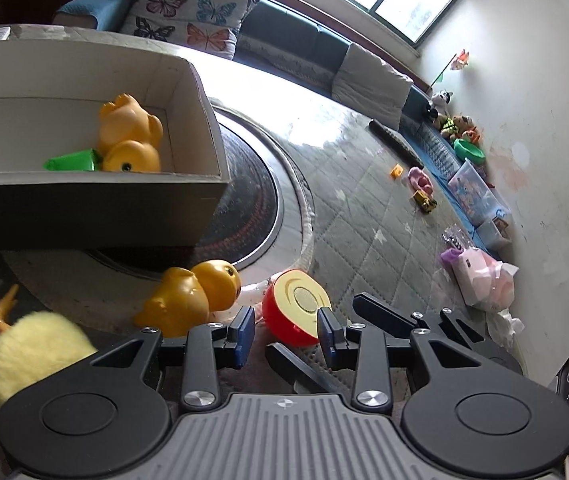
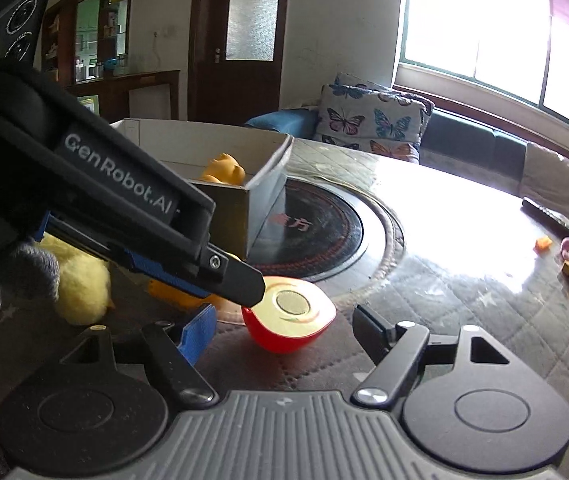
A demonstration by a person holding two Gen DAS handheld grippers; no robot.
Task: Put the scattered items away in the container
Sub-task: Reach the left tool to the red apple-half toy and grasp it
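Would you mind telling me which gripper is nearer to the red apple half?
Left. The left gripper has its open fingers on either side of the red apple half, one fingertip reaching its cut face. The right gripper sits open just short of it.

The box (image 1: 96,196) stands on the worktop (image 1: 364,200) with its top open, so a tool can enter from above; one duck (image 1: 130,140) and a green piece (image 1: 70,160) already take part of its floor. In front of its near wall lie a second duck (image 1: 192,296), a fluffy yellow toy (image 1: 32,352) and the red half fruit (image 1: 296,308), close together. The left tool (image 2: 244,292) crosses in front of the right tool (image 2: 284,328), just over the fruit. To the right, the quilted worktop is free up to the small toys (image 1: 422,188) near its far edge.
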